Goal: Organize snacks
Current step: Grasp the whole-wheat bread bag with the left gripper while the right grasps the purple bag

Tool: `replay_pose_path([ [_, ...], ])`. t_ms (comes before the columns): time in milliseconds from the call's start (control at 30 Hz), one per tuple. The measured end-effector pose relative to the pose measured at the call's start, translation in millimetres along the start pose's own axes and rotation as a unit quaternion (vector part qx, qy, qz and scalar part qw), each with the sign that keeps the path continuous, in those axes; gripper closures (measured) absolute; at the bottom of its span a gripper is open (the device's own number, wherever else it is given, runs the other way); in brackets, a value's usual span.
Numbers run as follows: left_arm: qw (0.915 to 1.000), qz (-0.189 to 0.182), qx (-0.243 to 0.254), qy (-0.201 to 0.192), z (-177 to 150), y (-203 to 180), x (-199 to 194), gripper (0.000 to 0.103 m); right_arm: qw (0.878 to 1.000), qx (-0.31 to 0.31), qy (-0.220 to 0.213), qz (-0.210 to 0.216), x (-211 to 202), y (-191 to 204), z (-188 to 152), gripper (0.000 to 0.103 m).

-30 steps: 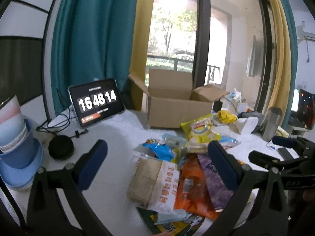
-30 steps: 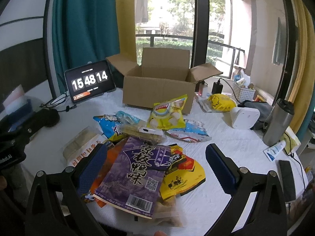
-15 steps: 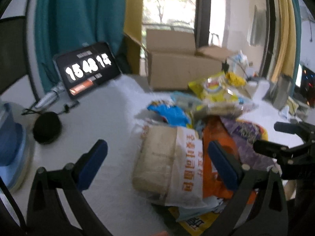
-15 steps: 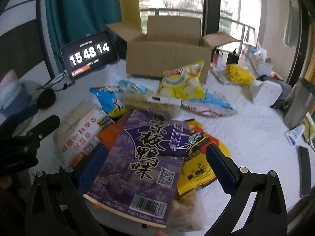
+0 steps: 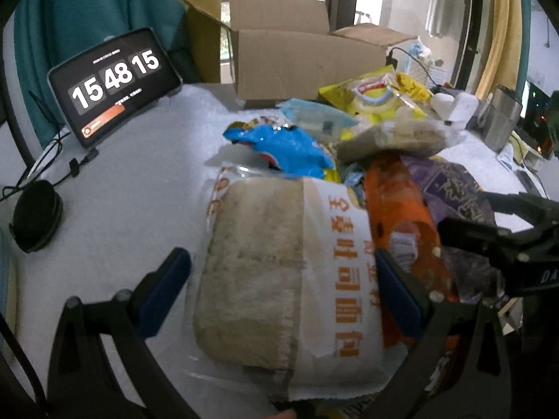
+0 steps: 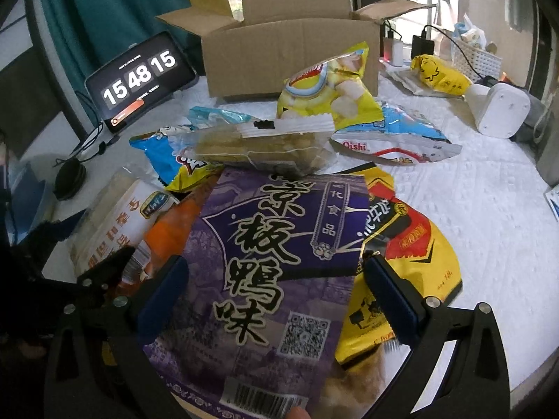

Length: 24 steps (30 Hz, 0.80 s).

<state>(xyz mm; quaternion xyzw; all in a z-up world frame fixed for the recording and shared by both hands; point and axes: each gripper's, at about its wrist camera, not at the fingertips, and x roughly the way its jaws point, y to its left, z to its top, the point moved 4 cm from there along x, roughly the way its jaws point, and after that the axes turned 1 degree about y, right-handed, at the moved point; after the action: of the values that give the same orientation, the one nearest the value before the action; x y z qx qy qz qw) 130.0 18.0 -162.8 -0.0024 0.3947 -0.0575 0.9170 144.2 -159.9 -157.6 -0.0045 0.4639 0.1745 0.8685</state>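
Observation:
A pile of snack bags lies on the white table. My left gripper (image 5: 279,286) is open, its fingers on either side of a clear and white bread pack (image 5: 279,279) with orange print. My right gripper (image 6: 276,296) is open around a purple bag (image 6: 265,272) with large white characters. An orange bag (image 5: 401,216) lies between the two. A yellow and red bag (image 6: 401,255) lies under the purple bag's right side. An open cardboard box (image 6: 290,45) stands at the back, also in the left wrist view (image 5: 300,56).
A tablet clock (image 5: 111,83) stands at the back left, with cables and a black round case (image 5: 35,216) beside it. Yellow chip bag (image 6: 328,87), blue bags (image 5: 283,146), a clear cracker pack (image 6: 258,146) lie before the box. A white device (image 6: 499,108) sits at right.
Both grippers have come down and forward onto the pile. The bread pack now sits between the left fingers and the purple bag between the right fingers. The clock changed to 15:48:15.

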Motion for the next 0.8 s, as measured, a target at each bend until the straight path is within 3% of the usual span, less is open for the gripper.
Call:
replay_pose_path([
  [67,1.0,0.002,0.001,0.003,0,-1,0,0.002,1.0,-0.008,-0.003,0.004,1,2,1,0.002],
  [167,0.9999,-0.006,0.002,0.008,1,-2,0,0.017,1.0,-0.023,-0.011,0.004,-2,5,3,0.019],
  [267,0.9999,0.004,0.011,0.005,3,-5,-3,0.019,0.999,-0.029,-0.019,-0.009,-6,2,6,0.045],
  [400,0.9998,0.01,0.015,-0.003,7,-8,-11,0.02,0.999,-0.035,-0.027,-0.007,-10,-5,4,0.064],
  [600,0.9994,0.013,0.005,-0.032,20,-12,-32,0.021,0.997,-0.034,-0.062,0.006,-34,-12,10,0.082],
  [800,0.998,0.016,0.0,-0.061,36,-16,-50,0.021,0.995,-0.039,-0.09,0.012,-56,-20,19,0.088],
])
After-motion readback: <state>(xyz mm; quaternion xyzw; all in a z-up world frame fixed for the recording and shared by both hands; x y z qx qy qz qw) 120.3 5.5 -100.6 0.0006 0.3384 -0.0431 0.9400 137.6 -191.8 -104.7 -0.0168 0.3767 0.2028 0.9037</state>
